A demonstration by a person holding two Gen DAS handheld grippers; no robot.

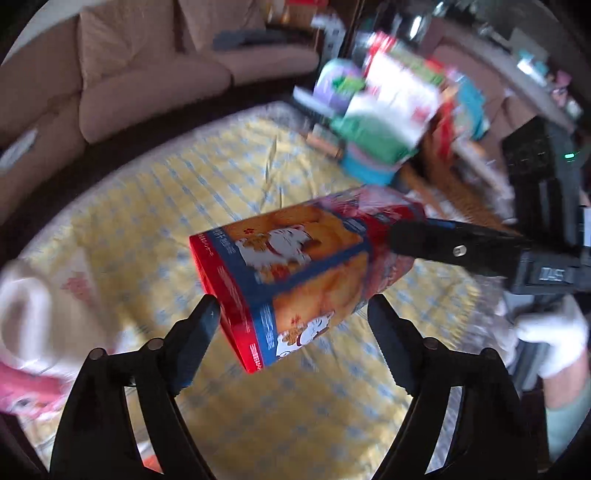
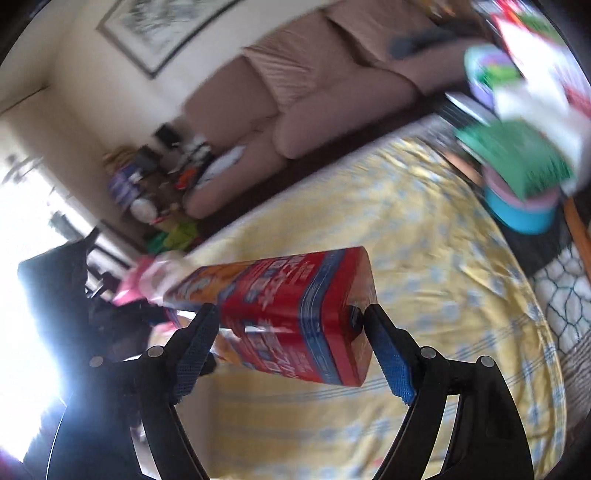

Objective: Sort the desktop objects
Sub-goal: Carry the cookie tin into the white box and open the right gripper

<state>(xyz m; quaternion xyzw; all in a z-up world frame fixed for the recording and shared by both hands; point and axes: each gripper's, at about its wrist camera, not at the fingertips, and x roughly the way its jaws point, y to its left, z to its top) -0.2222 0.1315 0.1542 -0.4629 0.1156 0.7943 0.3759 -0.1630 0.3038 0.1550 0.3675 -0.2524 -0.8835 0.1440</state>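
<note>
Pink sofa (image 2: 314,110) and framed picture (image 2: 159,26) beyond yellow tablecloth (image 1: 147,229)

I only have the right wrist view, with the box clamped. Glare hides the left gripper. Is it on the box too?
Observer: No. The left gripper is open, its fingers flanking the near end of the box.
Operator: Where is my grip along the box?
Observer: The left wrist view shows the right gripper pinching the far end, with the box apparently lifted over the yellow cloth.
</note>
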